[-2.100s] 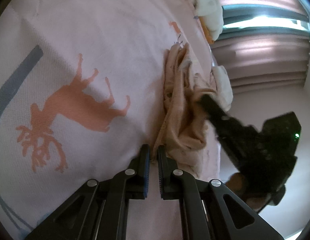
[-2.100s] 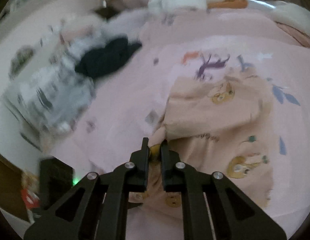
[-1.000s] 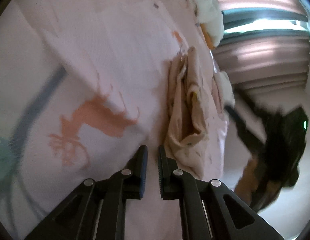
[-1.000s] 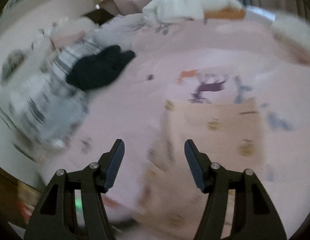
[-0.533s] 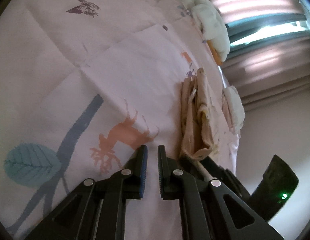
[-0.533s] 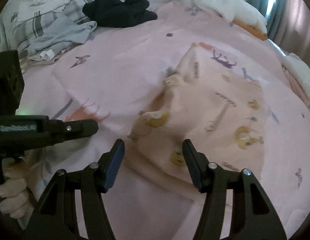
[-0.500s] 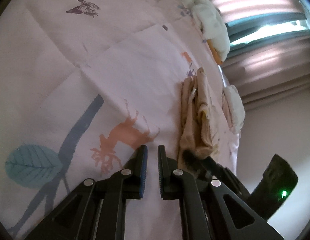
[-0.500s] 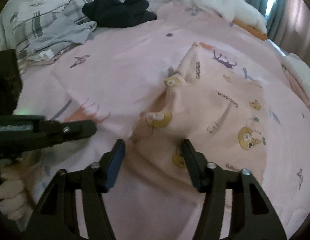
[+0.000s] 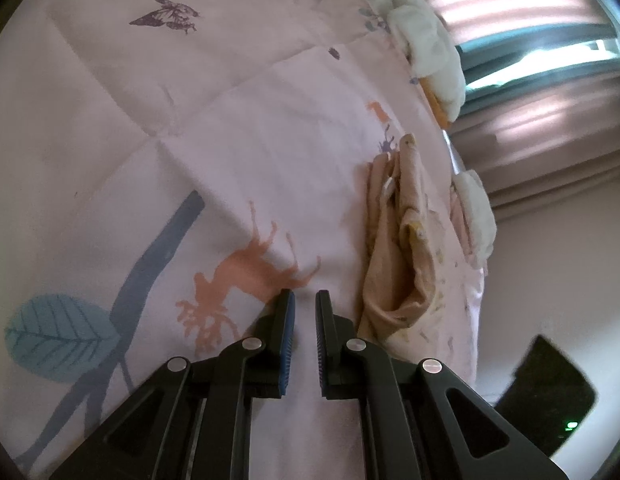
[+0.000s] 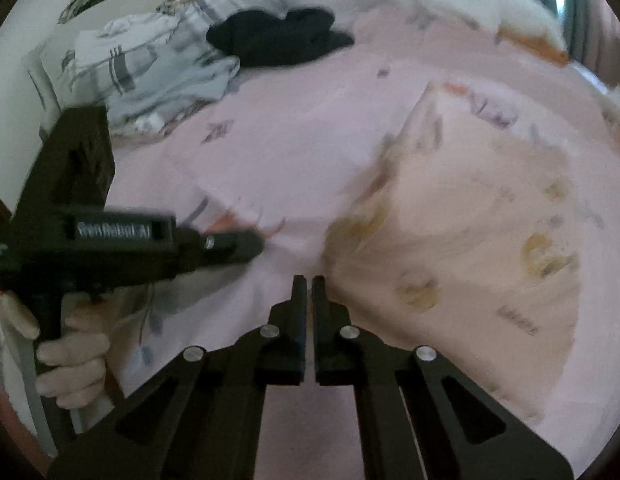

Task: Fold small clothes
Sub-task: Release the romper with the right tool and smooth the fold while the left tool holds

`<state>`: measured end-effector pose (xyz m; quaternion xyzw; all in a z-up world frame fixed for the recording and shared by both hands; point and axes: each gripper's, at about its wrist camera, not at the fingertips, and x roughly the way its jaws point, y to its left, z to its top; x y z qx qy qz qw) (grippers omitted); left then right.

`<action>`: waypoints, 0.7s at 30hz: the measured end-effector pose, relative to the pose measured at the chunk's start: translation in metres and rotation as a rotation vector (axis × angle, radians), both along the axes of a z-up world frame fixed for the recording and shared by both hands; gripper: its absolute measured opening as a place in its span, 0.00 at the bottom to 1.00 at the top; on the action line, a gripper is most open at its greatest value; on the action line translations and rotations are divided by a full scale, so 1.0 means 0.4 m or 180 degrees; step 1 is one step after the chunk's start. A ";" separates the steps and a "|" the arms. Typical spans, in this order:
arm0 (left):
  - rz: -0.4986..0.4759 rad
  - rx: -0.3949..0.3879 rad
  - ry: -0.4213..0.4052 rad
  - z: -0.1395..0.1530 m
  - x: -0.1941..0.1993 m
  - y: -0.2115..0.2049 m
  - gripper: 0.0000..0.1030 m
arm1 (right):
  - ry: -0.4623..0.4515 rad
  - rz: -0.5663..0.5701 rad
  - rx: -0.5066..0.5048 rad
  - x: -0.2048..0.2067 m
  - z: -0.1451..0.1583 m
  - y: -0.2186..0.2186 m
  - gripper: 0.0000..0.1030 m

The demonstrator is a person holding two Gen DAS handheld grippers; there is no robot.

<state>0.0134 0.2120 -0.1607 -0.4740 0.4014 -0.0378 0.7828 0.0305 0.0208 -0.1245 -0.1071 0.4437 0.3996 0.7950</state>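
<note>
Right wrist view: right tongs (image 10: 309, 280) just clenched, seemingly empty, beside peach garment (image 10: 462, 248); left tongs (image 10: 246, 246) clenched nearby.

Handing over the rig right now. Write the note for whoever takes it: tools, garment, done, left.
Left tool: shut, empty, over the pink bedspread beside the garment.
Right tool: jaws just closed at the peach garment's near corner; blur hides whether cloth is pinched.
Done: garment lies on the bedspread, rumpled, seemingly part-folded.
Left: confirm the grip, finish the fold.
</note>
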 end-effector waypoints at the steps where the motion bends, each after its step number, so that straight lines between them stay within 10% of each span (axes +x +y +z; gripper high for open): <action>1: -0.0009 -0.0015 -0.0002 -0.001 -0.002 0.002 0.06 | 0.0120 0.0028 0.0030 0.000 -0.012 -0.001 0.04; 8: -0.0069 0.0017 -0.0021 0.000 -0.002 0.006 0.06 | -0.0215 -0.0123 0.0291 -0.008 0.105 -0.042 0.06; 12: -0.0078 0.0043 -0.0023 0.001 -0.005 0.007 0.06 | -0.0577 -0.0781 0.0059 0.090 0.125 -0.036 0.08; 21: -0.0114 -0.0007 -0.0009 -0.001 0.001 0.016 0.06 | -0.0037 -0.0579 0.0100 0.084 -0.011 0.027 0.08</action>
